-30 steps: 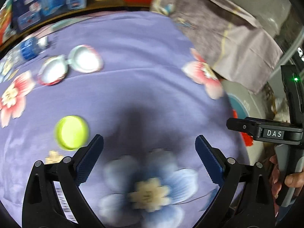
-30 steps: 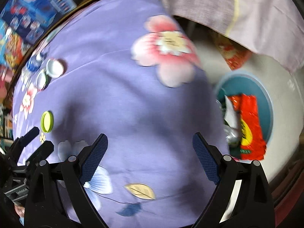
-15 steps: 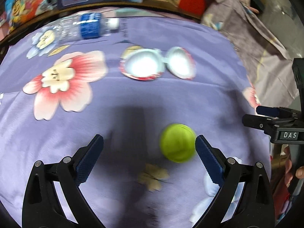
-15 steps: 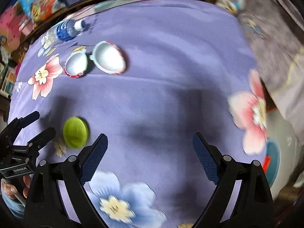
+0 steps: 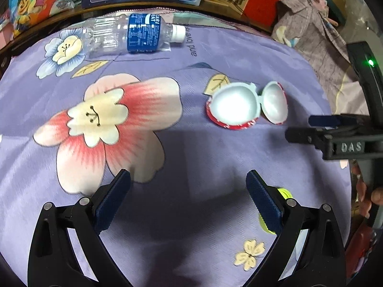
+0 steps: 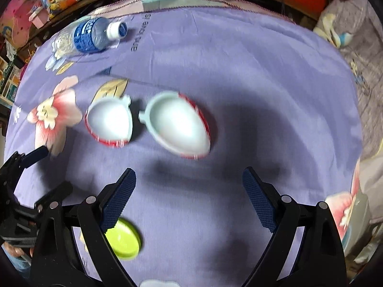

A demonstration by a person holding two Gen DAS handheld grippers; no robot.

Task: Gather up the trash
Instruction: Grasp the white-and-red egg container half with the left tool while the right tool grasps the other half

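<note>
both the left gripper point(image 5: 186, 196) and right gripper point(image 6: 189, 191) are spread apart, holding nothing. the egg shell halves point(image 6: 178, 125), frame centre, look light, thin and rigid; pinch one across its rim.

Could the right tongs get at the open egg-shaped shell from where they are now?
Probably yes. The right tongs are open and empty, and the egg-shaped shell lies just ahead of the tips on the purple cloth, with nothing between. Its two halves lie wide, so one half looks easier.
</note>
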